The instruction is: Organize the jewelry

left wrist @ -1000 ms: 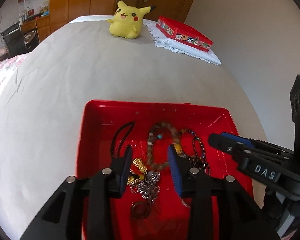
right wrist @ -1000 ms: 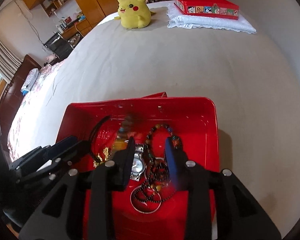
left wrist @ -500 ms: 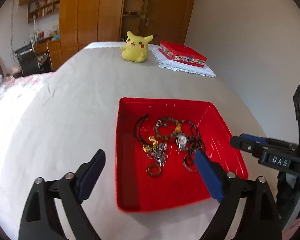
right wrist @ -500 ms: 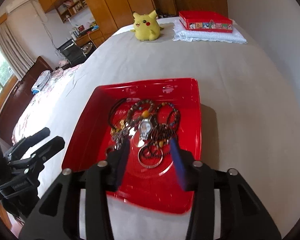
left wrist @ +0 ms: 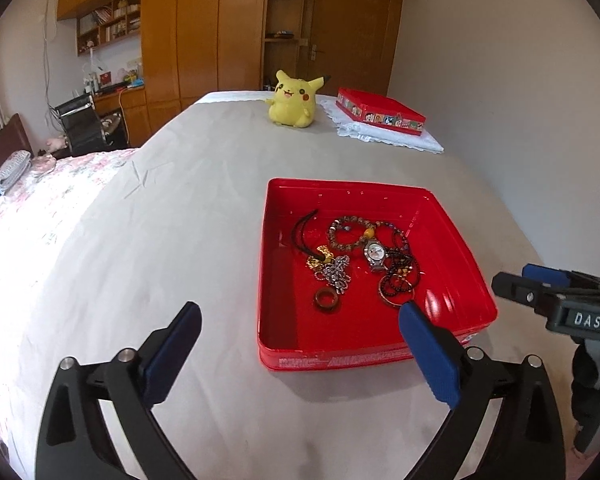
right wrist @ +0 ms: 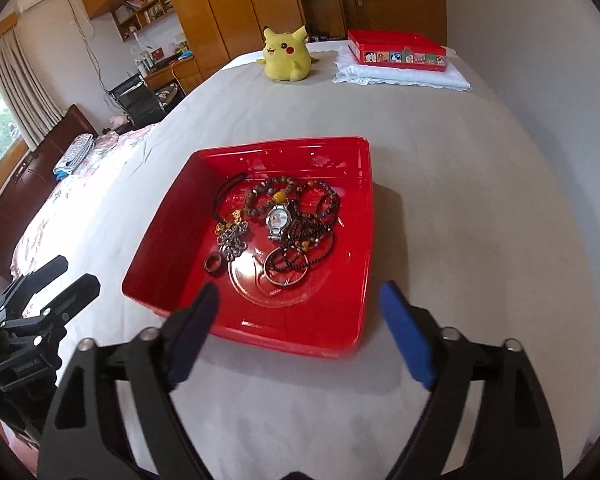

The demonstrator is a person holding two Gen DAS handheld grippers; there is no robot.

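A red tray sits on the grey bed cover. It holds a tangle of jewelry: a silver watch, bead bracelets, a black cord, a silver chain, a dark ring and a metal bangle. My left gripper is open and empty, held back from the tray's near left corner. My right gripper is open and empty, held back above the tray's near edge.
A yellow Pikachu plush stands at the far end of the bed. A red tin box lies on a white cloth beside it. A flowered quilt covers the left side. A wall is on the right.
Both grippers have pulled up and back out of the tray and opened wide. The jewelry stays in the tray.
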